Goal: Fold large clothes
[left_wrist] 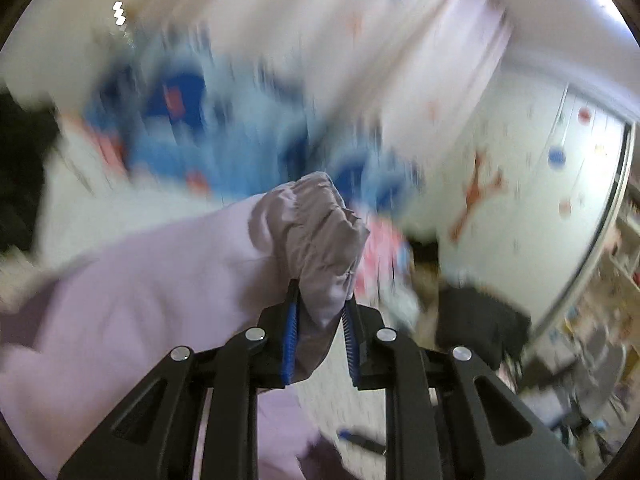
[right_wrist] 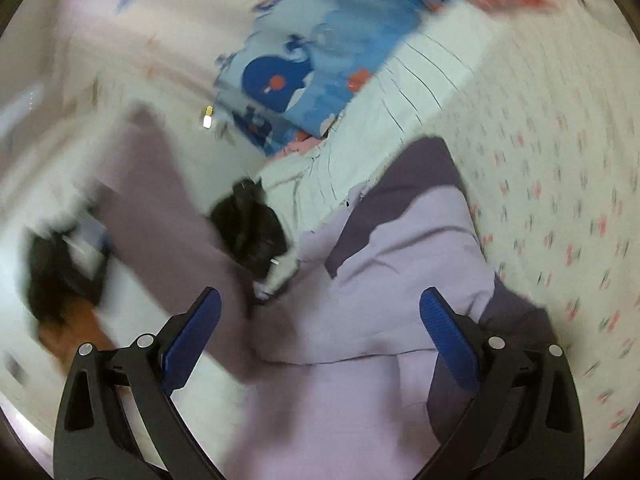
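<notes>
A large lilac garment [left_wrist: 132,292] with a darker gathered cuff [left_wrist: 316,224] fills the left wrist view. My left gripper [left_wrist: 320,300] is shut on that cuff end and holds it up off the bed. In the right wrist view the same lilac garment [right_wrist: 384,280] lies spread on the bed, with darker purple panels [right_wrist: 416,168]. My right gripper [right_wrist: 320,300] is open and empty, hovering just above the cloth. Both views are blurred by motion.
A blue whale-print cloth [right_wrist: 312,56] and a pale striped cloth [right_wrist: 404,96] lie beyond the garment. A black item [right_wrist: 252,228] sits by its left side. The floral bedsheet [right_wrist: 560,184] spreads to the right. A dark garment [left_wrist: 480,320] lies at the right.
</notes>
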The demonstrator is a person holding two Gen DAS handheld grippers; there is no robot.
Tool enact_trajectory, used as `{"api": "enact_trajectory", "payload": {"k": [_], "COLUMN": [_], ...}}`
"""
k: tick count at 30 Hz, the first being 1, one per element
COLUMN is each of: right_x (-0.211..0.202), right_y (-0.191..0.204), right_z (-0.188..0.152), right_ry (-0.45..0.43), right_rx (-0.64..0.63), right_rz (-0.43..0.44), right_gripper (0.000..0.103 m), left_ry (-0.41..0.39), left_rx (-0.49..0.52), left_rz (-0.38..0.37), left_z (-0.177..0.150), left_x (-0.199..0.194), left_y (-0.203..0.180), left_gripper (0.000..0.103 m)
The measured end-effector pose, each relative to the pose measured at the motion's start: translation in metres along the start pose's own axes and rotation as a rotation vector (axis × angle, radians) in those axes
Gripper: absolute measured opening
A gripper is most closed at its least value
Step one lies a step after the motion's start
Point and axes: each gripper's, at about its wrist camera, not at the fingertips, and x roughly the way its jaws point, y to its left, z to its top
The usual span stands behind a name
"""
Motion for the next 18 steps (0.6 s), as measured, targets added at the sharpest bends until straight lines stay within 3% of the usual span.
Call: {"api": "enact_trajectory", "payload": {"k": [2,4,5,7,10,11,12,13,14,15,18], "right_x": [0.001,0.005,0.007,0.011,0.014,0.013,0.014,0.015,0.015,0.016,0.031], "right_y": [-0.032,-0.057,-0.069,-0.084,-0.087,-0.084,-0.081,-0.079,-0.073,-0.068,-0.048], "right_z": [0.006,0.01,0.01,0.01,0.012,0.013,0.012,0.013,0.016,0.017,0.012], "right_ry": [0.009,0.031,0.037,0.052,0.062,0.06,0.056,0.051,0.041,0.036,0.075], "right_rx": [0.148,0.253,0.304,0.362,0.365,0.35,0.341,0.326,0.293,0.259,0.162], "right_rz": [0.067,0.103,0.12,0.15,0.152,0.153,0.158,0.165,0.167,0.155,0.077], "right_gripper": [0.096,0.096,0.096,0.096,0.096,0.096,0.096,0.096,0.096,0.096,0.096], "left_ry": [0.177,0.403,0.456,0.456,0.47,0.486,0.495,0.483,0.416,0.362,0.292], "left_rx": [-0.033,-0.098,-0.113,-0.086,-0.038,-0.035,-0.034,-0.034,-0.022,-0.006,0.032], "left_rz": [-0.001,0.053,0.064,0.076,0.062,0.055,0.04,0.033,0.053,0.06,0.09], "left_z": [-0.047,-0.103,-0.121,-0.146,-0.142,-0.135,-0.131,-0.128,-0.123,-0.122,-0.116], "left_x": [0.072,0.134,0.149,0.157,0.142,0.14,0.126,0.112,0.086,0.066,0.018], "left_y": [0.018,0.045,0.05,0.052,0.044,0.044,0.041,0.036,0.035,0.031,0.035], "left_gripper": [0.021,0.021,0.021,0.023,0.024,0.033,0.056,0.068,0.082,0.089,0.093]}}
